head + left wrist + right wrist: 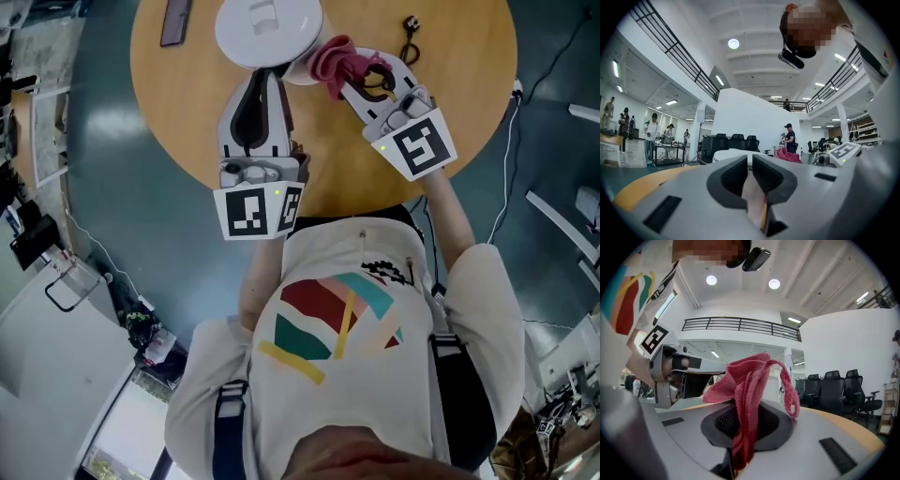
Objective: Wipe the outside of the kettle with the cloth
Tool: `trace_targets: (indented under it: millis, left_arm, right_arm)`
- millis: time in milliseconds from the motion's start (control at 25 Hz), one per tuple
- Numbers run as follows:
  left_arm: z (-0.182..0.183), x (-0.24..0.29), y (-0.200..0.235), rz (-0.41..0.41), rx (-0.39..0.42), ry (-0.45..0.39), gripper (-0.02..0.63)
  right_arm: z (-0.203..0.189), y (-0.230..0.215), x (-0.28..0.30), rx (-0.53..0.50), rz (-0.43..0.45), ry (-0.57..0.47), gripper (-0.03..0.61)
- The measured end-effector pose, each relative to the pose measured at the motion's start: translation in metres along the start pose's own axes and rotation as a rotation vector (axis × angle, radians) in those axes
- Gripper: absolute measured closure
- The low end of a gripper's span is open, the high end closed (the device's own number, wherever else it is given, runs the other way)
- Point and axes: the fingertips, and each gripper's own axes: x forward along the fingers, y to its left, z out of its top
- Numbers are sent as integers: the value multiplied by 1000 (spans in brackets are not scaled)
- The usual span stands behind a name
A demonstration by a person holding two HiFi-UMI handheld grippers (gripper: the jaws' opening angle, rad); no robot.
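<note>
A white kettle (pixel 267 28) stands at the far side of the round wooden table (pixel 187 122). My left gripper (pixel 275 73) points at its near side, its jaws closed on a thin white part, the kettle's handle (pixel 751 190). The kettle's white top (pixel 731 153) shows just beyond the jaws in the left gripper view. My right gripper (pixel 361 70) is shut on a red cloth (pixel 336 58), bunched right beside the kettle's right side. In the right gripper view the cloth (pixel 747 380) sticks up from between the jaws, a loop hanging to the right, with the left gripper (pixel 675 371) off to the left.
A dark flat device (pixel 175 21) lies at the table's far left. A black cable with a plug (pixel 410 33) lies at the far right. The table's near edge is close to the person's body. People, desks and office chairs stand far off in the hall.
</note>
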Motion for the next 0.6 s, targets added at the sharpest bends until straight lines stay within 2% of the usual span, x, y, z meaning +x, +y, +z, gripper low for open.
trace_targets:
  millis: [160,200,400,520,600]
  left_arm:
    - [-2,1,2,6,-12,-7,536]
    - [-3,1,3,4,-11,-7,535]
    - [-2,1,2,-9,-8,-5,535]
    - [-2,0,3,-11,-19,-8,537]
    - [-1,1,4,-11,-21,-10,536]
  right_arm:
    - [13,-25,0,113,-100,-145,540]
    - [13,-32,1,123,-119,-155,540]
    - [2,-58,8,51,-116,-92,539]
    - [-11,-75,20,79,-131,-18,540]
    - [-13,-87,34,62,-121,5,540]
